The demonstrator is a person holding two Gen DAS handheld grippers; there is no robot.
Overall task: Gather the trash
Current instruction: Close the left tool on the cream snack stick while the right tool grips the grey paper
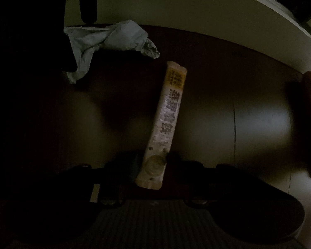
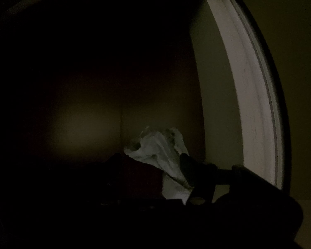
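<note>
Crinkled foil sachet (image 1: 164, 122), crumpled paper tissue (image 1: 105, 41)

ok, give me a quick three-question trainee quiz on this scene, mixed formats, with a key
1. True or false: the packet lies flat on the table.
2. Which thing sits between the fingers of the right gripper? A packet, B tissue, C cup.
3. Fill in: the packet's near end lies between the fingers of the ___ gripper.

Key: 1 true. 2 B. 3 left; it is the left gripper.
</note>
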